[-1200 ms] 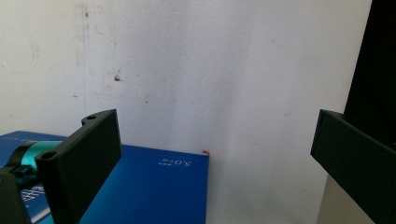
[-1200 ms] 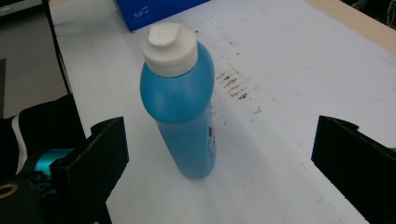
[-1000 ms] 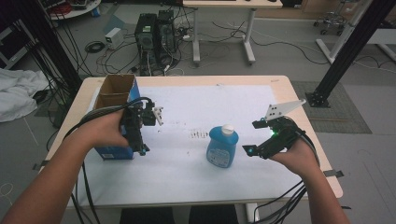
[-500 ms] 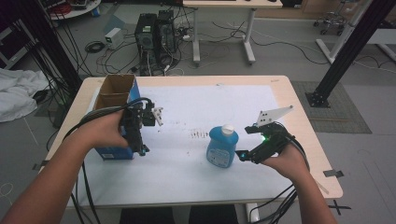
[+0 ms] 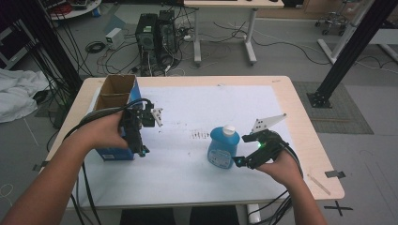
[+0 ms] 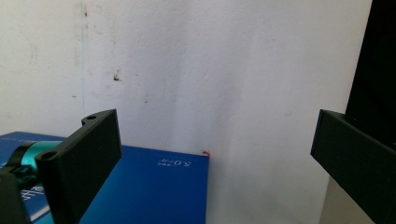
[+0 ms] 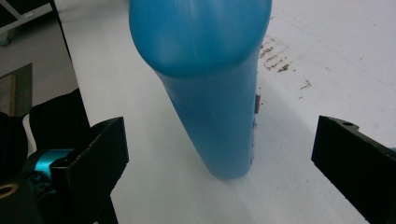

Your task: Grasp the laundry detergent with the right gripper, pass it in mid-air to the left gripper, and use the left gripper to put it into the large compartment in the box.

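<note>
- A light wooden desk (image 5: 300, 117) carries everything; a white sheet (image 5: 220, 112) covers most of its top, leaving bare wood at the edges.
- A blue bottle (image 5: 223, 150) with a white cap stands upright on the sheet, right of centre.
- An open-topped blue box (image 5: 112, 101) sits at the sheet's left edge.
- Dark smudges (image 5: 199, 135) mark the sheet near the bottle.

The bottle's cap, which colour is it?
White, on the blue bottle; its cap shows best in the high view.
</note>
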`<state>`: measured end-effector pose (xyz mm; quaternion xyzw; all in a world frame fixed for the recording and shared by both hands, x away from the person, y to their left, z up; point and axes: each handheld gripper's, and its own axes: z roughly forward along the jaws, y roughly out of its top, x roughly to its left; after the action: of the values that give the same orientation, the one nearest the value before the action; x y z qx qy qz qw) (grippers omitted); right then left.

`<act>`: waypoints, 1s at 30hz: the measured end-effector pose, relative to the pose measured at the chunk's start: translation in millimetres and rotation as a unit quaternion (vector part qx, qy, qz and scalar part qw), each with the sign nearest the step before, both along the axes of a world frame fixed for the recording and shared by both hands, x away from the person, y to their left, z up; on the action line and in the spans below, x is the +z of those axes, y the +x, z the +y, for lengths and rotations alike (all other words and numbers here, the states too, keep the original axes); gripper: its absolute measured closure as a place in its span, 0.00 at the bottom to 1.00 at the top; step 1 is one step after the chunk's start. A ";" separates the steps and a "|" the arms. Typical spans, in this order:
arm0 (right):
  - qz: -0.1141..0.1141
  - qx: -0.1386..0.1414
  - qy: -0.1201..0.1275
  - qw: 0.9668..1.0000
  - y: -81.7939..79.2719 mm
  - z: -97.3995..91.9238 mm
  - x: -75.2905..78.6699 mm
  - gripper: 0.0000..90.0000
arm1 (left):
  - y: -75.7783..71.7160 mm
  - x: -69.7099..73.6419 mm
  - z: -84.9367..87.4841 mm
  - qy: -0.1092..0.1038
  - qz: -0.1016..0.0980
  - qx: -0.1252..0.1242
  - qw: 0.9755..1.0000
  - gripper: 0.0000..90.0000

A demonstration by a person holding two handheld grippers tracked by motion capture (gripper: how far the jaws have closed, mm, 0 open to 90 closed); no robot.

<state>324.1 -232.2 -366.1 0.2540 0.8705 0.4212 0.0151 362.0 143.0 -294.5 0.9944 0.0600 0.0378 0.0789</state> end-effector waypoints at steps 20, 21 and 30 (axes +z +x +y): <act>0.013 0.009 0.014 1.000 4.2 18.2 -28.9 0.03 | -1.7 0.6 -2.2 -0.003 0.000 -0.005 1.000 0.02; 0.014 0.010 0.016 1.000 4.7 19.2 -30.0 0.03 | -2.2 0.3 -2.1 -0.005 0.000 -0.004 1.000 0.02; 0.011 0.008 0.019 1.000 8.4 27.9 -38.4 0.03 | -3.4 1.4 -0.1 -0.004 -0.002 -0.006 1.000 0.02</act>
<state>332.5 -204.3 -404.5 0.2518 0.8646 0.4348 -0.0026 358.6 142.9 -293.1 0.9943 0.0538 0.0389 0.0831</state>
